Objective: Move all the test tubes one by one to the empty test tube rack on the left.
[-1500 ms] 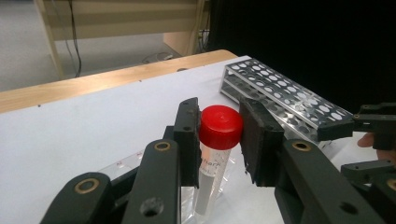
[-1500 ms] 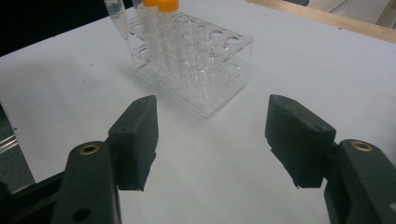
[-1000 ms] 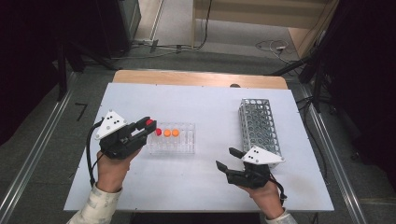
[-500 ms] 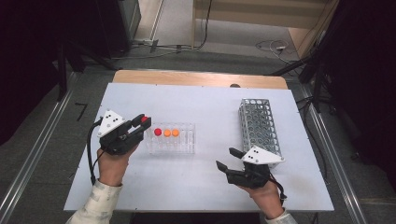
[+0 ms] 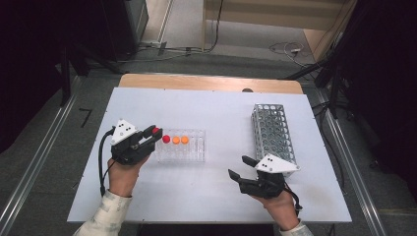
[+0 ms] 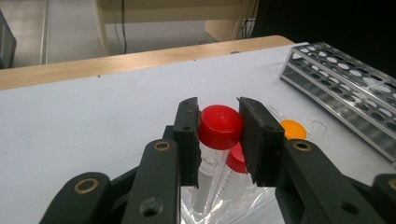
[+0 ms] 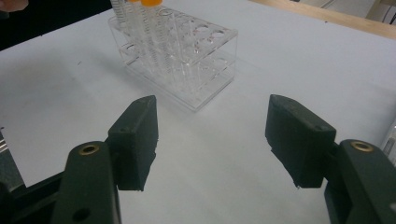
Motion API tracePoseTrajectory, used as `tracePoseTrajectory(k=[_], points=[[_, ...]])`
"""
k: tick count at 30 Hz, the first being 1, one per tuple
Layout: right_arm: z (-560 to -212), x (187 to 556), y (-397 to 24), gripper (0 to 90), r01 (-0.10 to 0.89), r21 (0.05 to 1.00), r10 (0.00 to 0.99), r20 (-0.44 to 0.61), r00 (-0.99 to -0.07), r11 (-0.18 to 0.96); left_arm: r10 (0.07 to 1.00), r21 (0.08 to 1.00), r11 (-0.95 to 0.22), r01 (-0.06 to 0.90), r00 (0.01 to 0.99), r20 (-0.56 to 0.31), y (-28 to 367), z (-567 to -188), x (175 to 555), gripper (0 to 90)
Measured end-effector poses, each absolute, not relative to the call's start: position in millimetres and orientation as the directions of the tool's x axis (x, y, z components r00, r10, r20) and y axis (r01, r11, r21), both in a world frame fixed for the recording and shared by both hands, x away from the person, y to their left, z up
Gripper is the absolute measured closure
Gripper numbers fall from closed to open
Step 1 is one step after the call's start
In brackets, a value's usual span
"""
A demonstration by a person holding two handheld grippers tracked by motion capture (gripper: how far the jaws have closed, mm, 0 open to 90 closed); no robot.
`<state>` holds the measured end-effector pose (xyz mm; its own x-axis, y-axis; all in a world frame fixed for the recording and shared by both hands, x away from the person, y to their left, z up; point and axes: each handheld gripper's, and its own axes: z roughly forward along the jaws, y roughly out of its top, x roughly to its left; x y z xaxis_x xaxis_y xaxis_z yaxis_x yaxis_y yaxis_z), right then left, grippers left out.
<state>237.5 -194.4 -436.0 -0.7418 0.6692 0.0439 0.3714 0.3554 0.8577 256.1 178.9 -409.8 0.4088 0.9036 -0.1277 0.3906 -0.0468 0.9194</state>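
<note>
In the left gripper view the left gripper (image 6: 219, 135) pinches a red-capped tube (image 6: 219, 128) just under its cap, both pads pressing on it; behind it a second red cap (image 6: 236, 158) and an orange cap (image 6: 293, 129) are visible. The high view gives the place instead: the left gripper (image 5: 150, 136) holds this tube (image 5: 156, 131) at the left end of the clear plastic rack (image 5: 189, 152), just beside it, near the left part of the white table (image 5: 221, 113). In this rack one red cap (image 5: 166, 139) and two orange caps (image 5: 180, 140) stand in the back row at the left; its other holes look empty. The right gripper (image 5: 241, 167) rests near the front edge, its jaws spread wide with nothing between them. The right gripper view shows only bare table between the pads (image 7: 135, 140), and the clear rack (image 7: 187, 60) is well apart ahead. The metal mesh rack (image 5: 273, 132) stands at the right side, and I see no tube in it. Between the two racks the table is free, and also behind them up to the wooden edge (image 5: 211, 82).
</note>
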Motion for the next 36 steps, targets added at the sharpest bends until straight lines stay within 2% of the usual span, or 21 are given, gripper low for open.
tracePoseTrajectory(k=[13, 19, 36], points=[[-436.7, 237.8, -195.0, 32.9, 0.374, 0.858, 0.67, 0.048, -0.741, 0.353, 0.899, 0.908, -0.048, 0.417, 0.414, -0.142, 176.0, -414.4, 256.4, 66.5], [-436.9, 238.5, -196.0, 32.9, 0.375, 0.859, 0.673, 0.049, -0.738, 0.348, 0.896, 0.911, -0.025, 0.413, 0.413, -0.163, 177.9, -412.2, 254.0, 62.3], [-437.9, 245.6, -209.5, 31.3, 0.379, 0.869, 0.705, 0.05, -0.707, 0.318, 0.907, 0.91, 0.03, 0.413, 0.371, -0.198, 175.7, -407.3, 244.9, 31.9]])
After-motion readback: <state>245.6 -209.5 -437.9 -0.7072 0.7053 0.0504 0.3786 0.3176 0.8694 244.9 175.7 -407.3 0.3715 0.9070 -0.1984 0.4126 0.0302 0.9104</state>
